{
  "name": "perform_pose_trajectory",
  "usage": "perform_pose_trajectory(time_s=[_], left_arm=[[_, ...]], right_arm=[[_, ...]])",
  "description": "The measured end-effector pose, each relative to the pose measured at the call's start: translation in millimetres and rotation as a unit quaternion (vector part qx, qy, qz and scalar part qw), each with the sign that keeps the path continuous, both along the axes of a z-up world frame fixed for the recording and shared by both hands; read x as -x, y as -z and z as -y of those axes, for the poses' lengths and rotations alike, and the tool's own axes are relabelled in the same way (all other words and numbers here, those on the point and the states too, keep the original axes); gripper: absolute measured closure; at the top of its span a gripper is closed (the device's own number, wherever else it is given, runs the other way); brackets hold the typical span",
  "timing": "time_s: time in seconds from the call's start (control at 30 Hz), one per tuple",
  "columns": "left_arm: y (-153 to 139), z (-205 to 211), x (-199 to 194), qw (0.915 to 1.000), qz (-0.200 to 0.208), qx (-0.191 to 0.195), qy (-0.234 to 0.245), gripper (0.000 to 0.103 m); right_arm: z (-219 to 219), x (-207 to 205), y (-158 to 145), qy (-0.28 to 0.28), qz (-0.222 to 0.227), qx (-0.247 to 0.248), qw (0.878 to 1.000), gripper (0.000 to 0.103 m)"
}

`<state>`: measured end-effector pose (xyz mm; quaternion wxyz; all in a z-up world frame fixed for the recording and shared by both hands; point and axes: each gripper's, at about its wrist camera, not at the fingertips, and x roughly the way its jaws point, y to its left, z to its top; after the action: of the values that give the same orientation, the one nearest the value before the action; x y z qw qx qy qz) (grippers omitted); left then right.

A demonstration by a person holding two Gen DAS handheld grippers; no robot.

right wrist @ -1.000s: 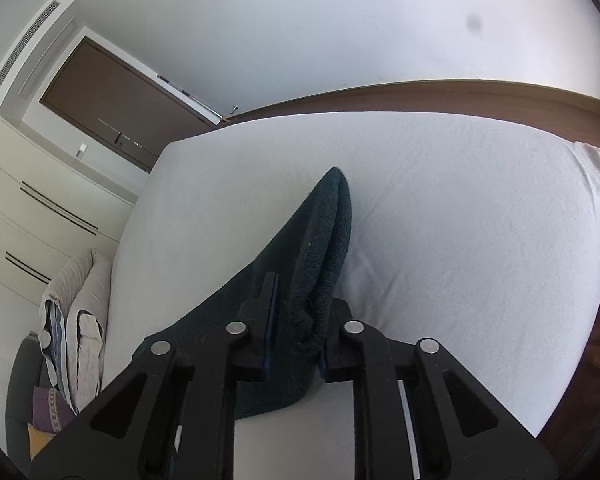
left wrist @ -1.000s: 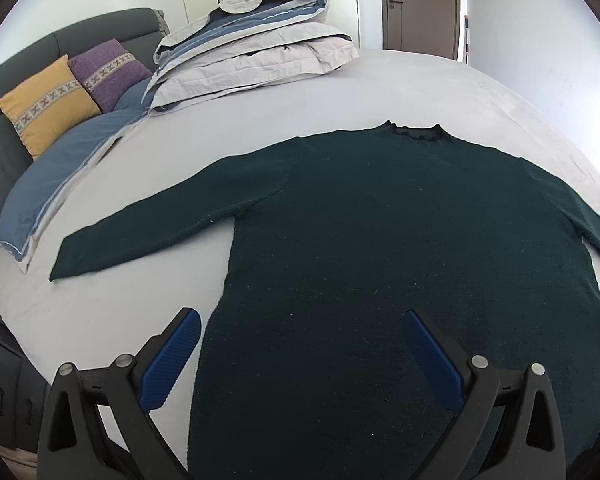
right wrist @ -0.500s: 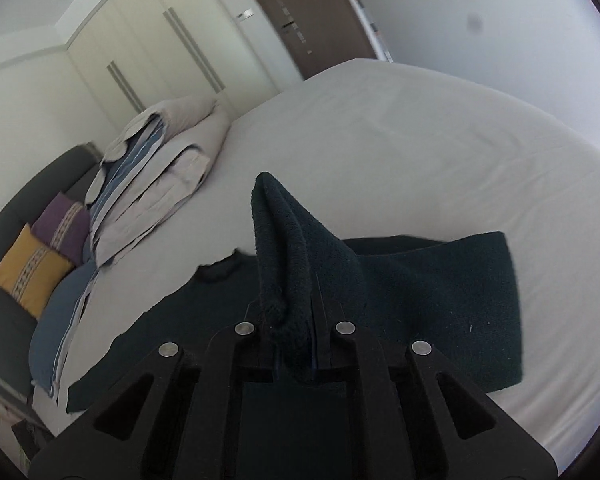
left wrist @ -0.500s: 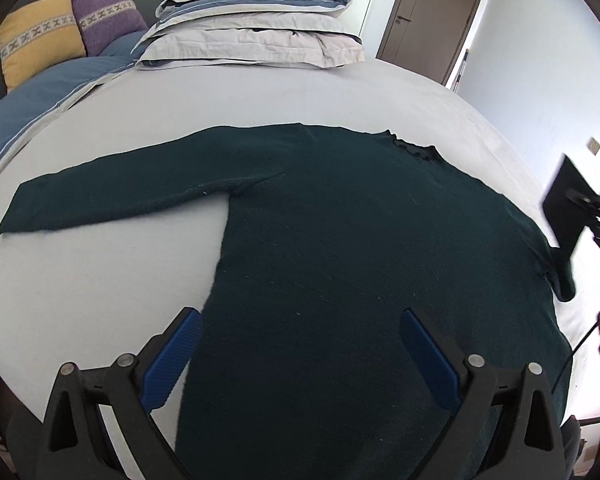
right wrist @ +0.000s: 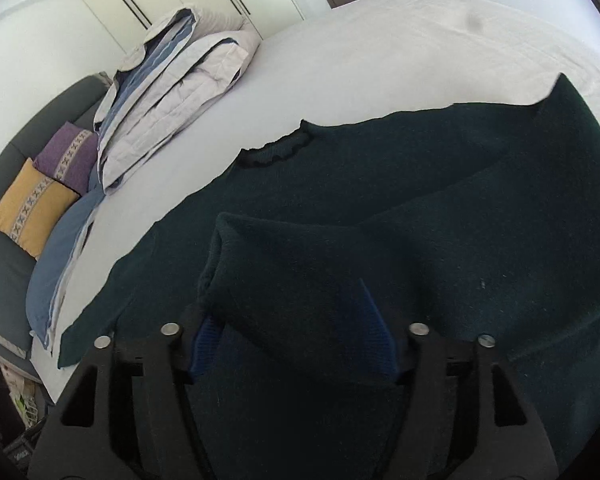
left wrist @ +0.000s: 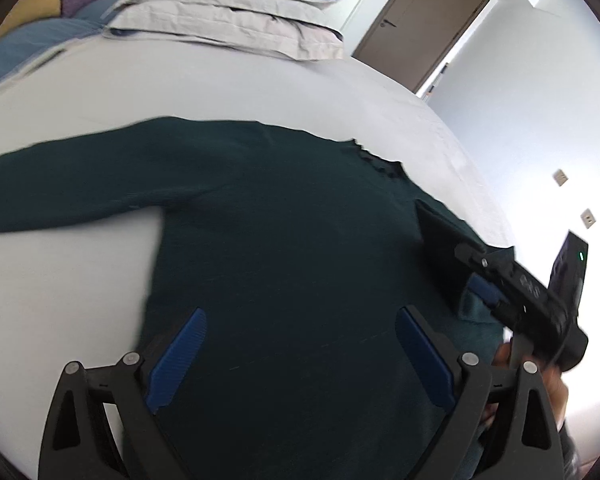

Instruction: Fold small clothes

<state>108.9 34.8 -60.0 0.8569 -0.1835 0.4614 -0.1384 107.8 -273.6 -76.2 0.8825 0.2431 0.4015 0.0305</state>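
Letting go of the sleeve (right wrist: 300, 264) flat on the sweater (left wrist: 292, 240), right fingers (right wrist: 374, 328) opening, left fingers (left wrist: 180, 356) closing a little, still wide and empty.

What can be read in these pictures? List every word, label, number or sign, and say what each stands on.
No text reads clearly.
Pale marks on the body of the right tool, whose jaws are opening with the sleeve of the sweater between them: too blurred to read.
Bands on the cushions: woven crosses, not letters.
wall plates: no writing can be made out.
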Motion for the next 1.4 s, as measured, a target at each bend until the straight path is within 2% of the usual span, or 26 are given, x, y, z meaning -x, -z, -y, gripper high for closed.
perform_pose_trajectory(time_s=[0.1, 0.27, 0.37, 0.47, 0.53, 0.63, 0.67, 0.7, 0.87, 0.9, 0.97, 1.07, 1.13, 1.2, 1.27, 1.3, 1.33, 1.4], left_arm=[[5.0, 29.7, -23.1, 0.9992, -0.017, 0.025, 0.025, 0.014], [22.6, 83.1, -61.2, 0.9945, -0.054, 0.057, 0.069, 0.017], [37.0, 104.9, -80.6, 0.9928, -0.083, 0.051, 0.071, 0.023], [44.1, 121.7, -95.8, 0.9936, -0.083, 0.042, 0.065, 0.031], [45.1, 132.0, -107.9, 0.9936, -0.085, 0.031, 0.067, 0.053], [48.7, 140.0, -117.0, 0.9930, -0.094, 0.003, 0.071, 0.080], [46.9, 142.5, -119.2, 0.9930, -0.091, -0.005, 0.075, 0.083], [45.2, 145.3, -119.8, 0.9929, -0.087, -0.007, 0.080, 0.090], [21.2, 124.8, -123.9, 0.9965, -0.042, -0.008, 0.072, 0.094], [17.5, 118.4, -126.4, 0.9973, -0.033, -0.009, 0.065, 0.098], [13.5, 103.6, -133.6, 0.9987, -0.021, -0.006, 0.045, 0.098], [13.4, 86.5, -140.5, 0.9996, -0.001, -0.023, 0.017, 0.098], [20.0, 79.1, -143.0, 0.9998, -0.013, -0.013, 0.007, 0.099], [27.1, 85.7, -139.5, 0.9991, -0.030, -0.014, 0.026, 0.098], [33.2, 101.7, -133.7, 0.9970, -0.043, -0.032, 0.055, 0.083], [36.3, 109.2, -131.5, 0.9960, -0.049, -0.029, 0.068, 0.064], [37.6, 113.6, -129.0, 0.9957, -0.050, -0.025, 0.074, 0.050], [40.5, 125.8, -128.2, 0.9947, -0.050, -0.034, 0.084, 0.048]], right_arm=[[29.4, 30.7, -8.2, -0.001, 0.014, -0.018, 1.000, 0.038], [67.3, 63.1, -22.3, 0.007, 0.024, -0.046, 0.999, 0.038], [84.0, 83.2, -26.8, 0.012, 0.029, -0.050, 0.998, 0.038], [105.3, 98.2, -29.3, 0.020, 0.037, -0.053, 0.998, 0.038], [124.6, 105.2, -29.6, 0.038, 0.043, -0.068, 0.996, 0.038], [151.2, 114.4, -32.5, 0.068, 0.052, -0.077, 0.993, 0.038], [160.5, 116.1, -33.1, 0.078, 0.053, -0.074, 0.993, 0.038], [169.1, 118.0, -33.9, 0.087, 0.053, -0.073, 0.992, 0.038], [214.4, 130.6, -36.3, 0.142, 0.049, -0.073, 0.986, 0.038], [222.2, 131.9, -37.5, 0.152, 0.047, -0.069, 0.985, 0.038], [239.2, 130.4, -39.3, 0.168, 0.045, -0.062, 0.983, 0.038], [254.9, 120.8, -41.2, 0.177, 0.027, -0.044, 0.983, 0.040], [261.3, 115.5, -40.7, 0.179, 0.020, -0.039, 0.983, 0.040], [268.8, 113.2, -38.1, 0.187, 0.013, -0.050, 0.981, 0.040], [270.7, 115.0, -35.4, 0.187, 0.017, -0.065, 0.980, 0.040], [269.4, 116.0, -33.2, 0.185, 0.015, -0.064, 0.981, 0.040], [265.4, 116.1, -30.4, 0.181, 0.011, -0.062, 0.981, 0.040], [260.3, 117.7, -23.5, 0.171, 0.001, -0.059, 0.984, 0.040]])
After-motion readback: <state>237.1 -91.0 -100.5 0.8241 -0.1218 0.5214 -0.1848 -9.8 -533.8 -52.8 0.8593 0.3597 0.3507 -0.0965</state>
